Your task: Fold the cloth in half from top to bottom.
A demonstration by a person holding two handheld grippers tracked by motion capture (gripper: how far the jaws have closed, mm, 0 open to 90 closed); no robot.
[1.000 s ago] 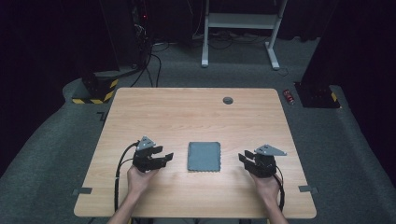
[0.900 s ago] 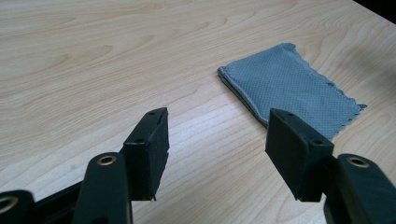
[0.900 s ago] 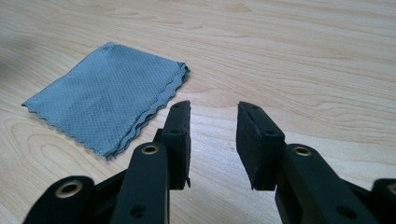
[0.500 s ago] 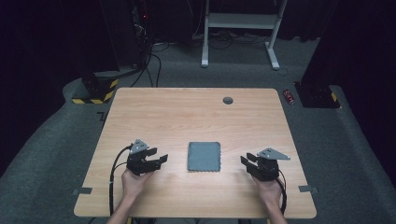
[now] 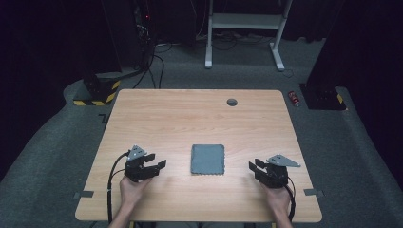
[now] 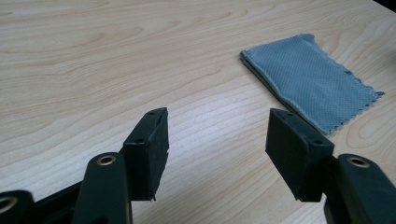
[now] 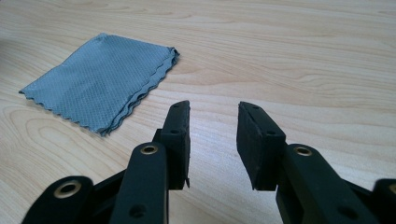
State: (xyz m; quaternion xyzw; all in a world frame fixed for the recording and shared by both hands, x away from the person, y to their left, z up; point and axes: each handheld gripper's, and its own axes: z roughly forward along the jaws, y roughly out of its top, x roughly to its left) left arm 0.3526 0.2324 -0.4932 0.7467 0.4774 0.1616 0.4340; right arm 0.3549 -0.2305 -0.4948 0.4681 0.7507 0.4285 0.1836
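Since the frame a second ago, left gripper (image 5: 159,166) has slid back toward the near table edge, away from the cloth (image 5: 207,159); right gripper (image 5: 253,167) is about where it was. Cloth lies folded flat, centre-near on the table (image 5: 190,114), between the two grippers and touching neither. Judgement: folding looks done, or not yet undone; hands parked. Left jaws stand wide apart, empty over bare wood. Right jaws narrower but parted, nothing between them.
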